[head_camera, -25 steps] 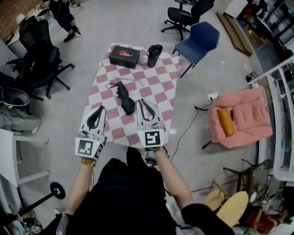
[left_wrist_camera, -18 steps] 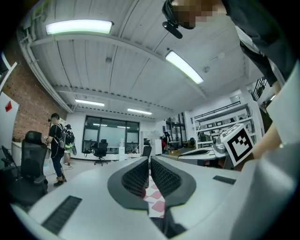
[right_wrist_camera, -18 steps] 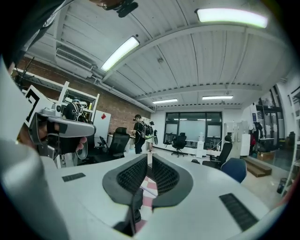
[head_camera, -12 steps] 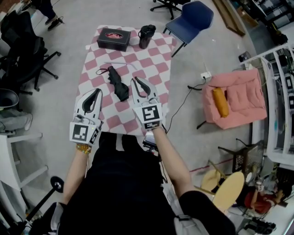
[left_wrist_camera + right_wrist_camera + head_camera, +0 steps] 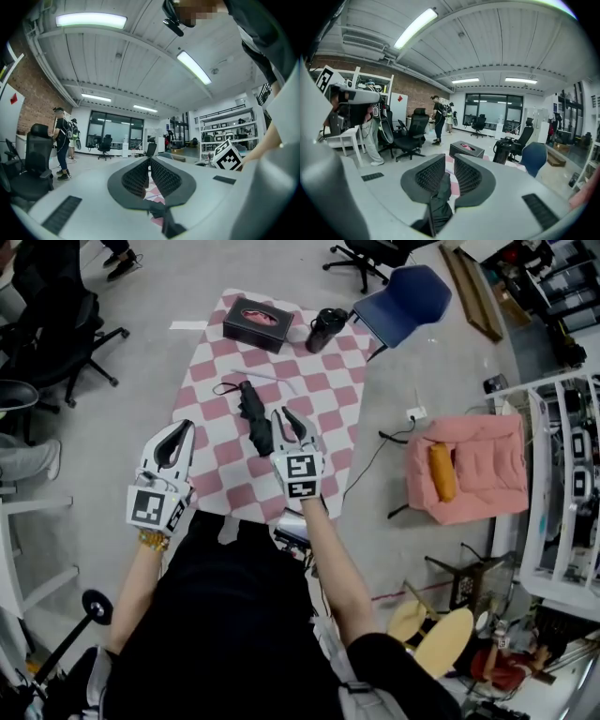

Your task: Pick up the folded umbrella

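Black folded umbrella [image 5: 253, 423]: probably light, soft cloth over a stiff core; grasp mid-body. The right gripper [image 5: 289, 418] jaws are opening, umbrella between them, unpinched; left gripper [image 5: 174, 432] pressed together, empty.

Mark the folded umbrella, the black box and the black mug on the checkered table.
folded umbrella [image 5: 254, 420], head view, middle of the canopy
black box [image 5: 242, 326], head view, top face
black mug [image 5: 325, 332], head view, body

Workshop-office (swivel chairs [image 5: 54, 322], storage racks [image 5: 555, 457])
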`<action>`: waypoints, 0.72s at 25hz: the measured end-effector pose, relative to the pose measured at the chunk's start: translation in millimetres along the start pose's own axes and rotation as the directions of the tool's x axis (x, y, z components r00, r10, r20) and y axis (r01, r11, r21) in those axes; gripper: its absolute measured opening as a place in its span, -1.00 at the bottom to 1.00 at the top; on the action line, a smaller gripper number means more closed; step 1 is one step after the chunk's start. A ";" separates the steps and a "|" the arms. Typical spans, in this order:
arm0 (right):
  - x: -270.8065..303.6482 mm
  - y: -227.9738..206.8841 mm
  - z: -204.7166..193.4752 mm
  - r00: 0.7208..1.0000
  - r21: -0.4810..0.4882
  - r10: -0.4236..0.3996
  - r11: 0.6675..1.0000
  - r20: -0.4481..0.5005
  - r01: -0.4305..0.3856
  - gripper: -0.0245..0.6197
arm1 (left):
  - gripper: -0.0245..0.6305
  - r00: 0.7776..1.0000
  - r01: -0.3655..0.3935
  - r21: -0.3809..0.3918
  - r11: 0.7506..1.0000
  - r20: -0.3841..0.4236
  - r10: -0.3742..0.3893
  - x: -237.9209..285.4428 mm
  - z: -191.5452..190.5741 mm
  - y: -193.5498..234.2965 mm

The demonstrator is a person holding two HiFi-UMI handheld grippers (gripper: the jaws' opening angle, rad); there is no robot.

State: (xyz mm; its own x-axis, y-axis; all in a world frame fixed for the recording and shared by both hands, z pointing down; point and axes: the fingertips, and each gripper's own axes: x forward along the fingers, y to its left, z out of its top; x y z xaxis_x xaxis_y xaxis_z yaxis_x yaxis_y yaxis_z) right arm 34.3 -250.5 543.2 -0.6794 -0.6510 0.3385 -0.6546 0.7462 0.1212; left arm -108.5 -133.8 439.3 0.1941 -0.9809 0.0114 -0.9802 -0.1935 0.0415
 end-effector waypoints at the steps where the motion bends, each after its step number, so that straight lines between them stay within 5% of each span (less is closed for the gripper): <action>1: 7.0 3.2 -8.3 1.000 -0.003 0.007 1.000 -0.026 -0.007 -0.75 | -0.84 1.000 -0.007 -0.005 1.000 0.001 0.007 -2.3 -1.7 6.5; 18: 89.6 32.3 -138.8 0.919 -0.002 0.048 0.999 -0.392 -0.053 -0.35 | -0.84 0.997 -0.064 -0.006 0.998 -0.035 0.064 -46.8 -27.8 69.4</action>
State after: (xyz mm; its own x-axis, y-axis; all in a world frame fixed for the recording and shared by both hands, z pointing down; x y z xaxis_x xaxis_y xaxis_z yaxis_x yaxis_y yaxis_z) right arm -1.7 -265.4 707.0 -0.5252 -0.5078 0.6829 -0.6173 0.7797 0.1051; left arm -184.6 -100.8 469.5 0.1323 -0.9900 0.0493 -0.9904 -0.1301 0.0463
